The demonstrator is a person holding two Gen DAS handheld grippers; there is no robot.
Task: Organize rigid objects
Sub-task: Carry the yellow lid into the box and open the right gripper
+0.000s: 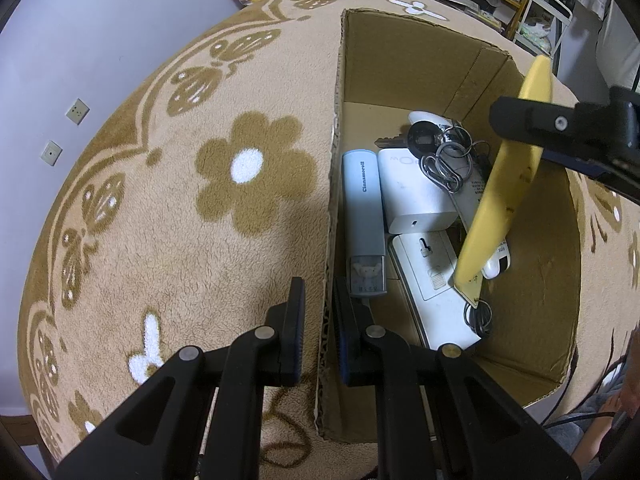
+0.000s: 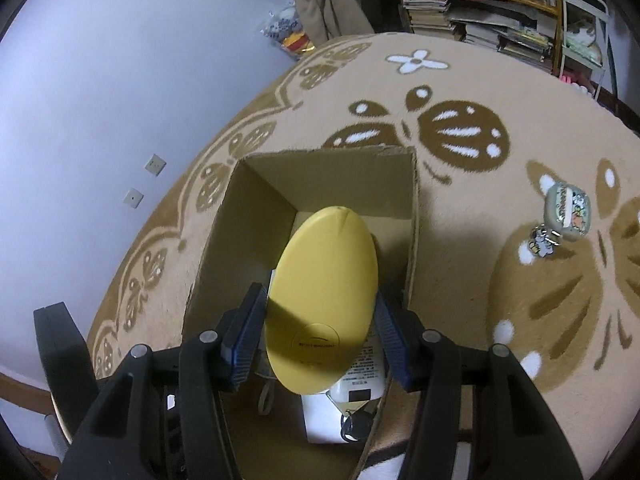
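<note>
Only the right wrist view shows a keychain case (image 2: 567,213) (on the rug (image 2: 460,240)).

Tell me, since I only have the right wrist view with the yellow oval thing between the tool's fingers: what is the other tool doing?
Observer: The left tool is shut on the cardboard box's near wall, one finger inside and one outside.
Operator: What already lies in the box under the yellow piece?
Observer: A pale blue case lettered Cinnamoroll along the left wall, a white charger block beside it, and a key on rings.
Operator: Is the yellow piece flat or thick?
Observer: From the side, the yellow oval piece is thin, tilted steeply, its lower end over a flat white device.
</note>
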